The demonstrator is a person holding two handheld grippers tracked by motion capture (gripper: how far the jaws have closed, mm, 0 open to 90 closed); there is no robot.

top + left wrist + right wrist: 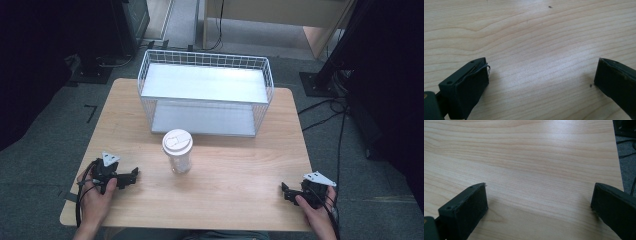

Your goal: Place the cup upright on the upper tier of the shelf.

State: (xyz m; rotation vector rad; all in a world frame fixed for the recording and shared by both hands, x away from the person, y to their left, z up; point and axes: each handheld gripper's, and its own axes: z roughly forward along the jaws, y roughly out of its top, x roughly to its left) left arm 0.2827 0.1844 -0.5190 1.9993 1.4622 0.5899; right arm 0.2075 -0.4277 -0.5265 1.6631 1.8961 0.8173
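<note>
On the table (240, 165), mid-front, a lidded clear cup (177, 151) stands upright just before a white wire rack (206, 92). Left gripper (134, 175) rests near the left front corner, right gripper (285, 190) near the right; both spread wide, nothing between the jaws, bare wood ahead. Risk, as judged: the cup looks tall and light; an off-centre or high squeeze could tip it or pop the lid.
</note>
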